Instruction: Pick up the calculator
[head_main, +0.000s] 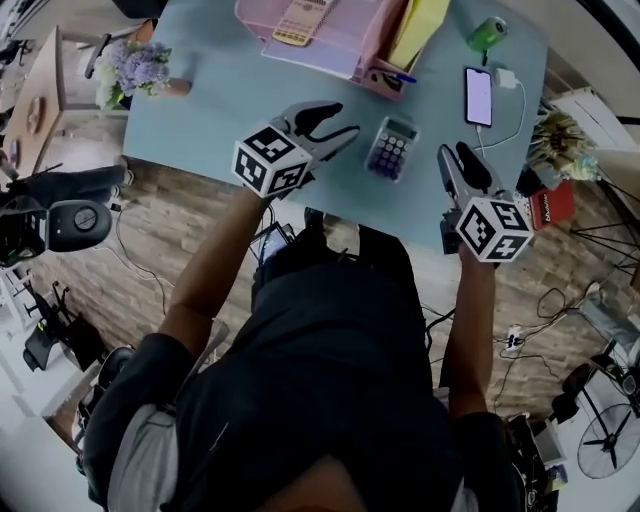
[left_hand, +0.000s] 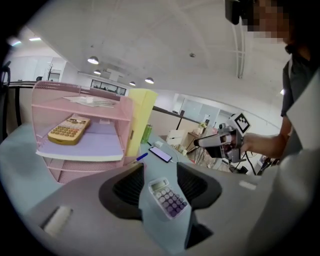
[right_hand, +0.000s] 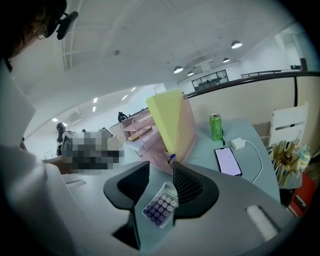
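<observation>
A small grey calculator with purple keys (head_main: 392, 148) lies flat on the light blue table (head_main: 220, 100), near its front edge. My left gripper (head_main: 338, 122) hovers just left of it, open and holding nothing. My right gripper (head_main: 455, 153) hangs to the calculator's right, open as well. In the left gripper view the calculator (left_hand: 167, 198) shows between the spread jaws of that gripper (left_hand: 160, 170), not touched. The right gripper view also frames the calculator (right_hand: 161, 205) between the parted jaws of the right gripper (right_hand: 161, 170). A second, beige calculator (left_hand: 69, 129) rests in the pink tray rack (left_hand: 80, 150).
The pink tray rack (head_main: 300, 45) stands at the table's back with a yellow folder (head_main: 420, 25) beside it. A phone (head_main: 478, 96) on a white charger cable, a green can (head_main: 487, 33) and a blue pen (head_main: 400, 76) lie to the right. Flowers (head_main: 135, 68) sit at the far left corner.
</observation>
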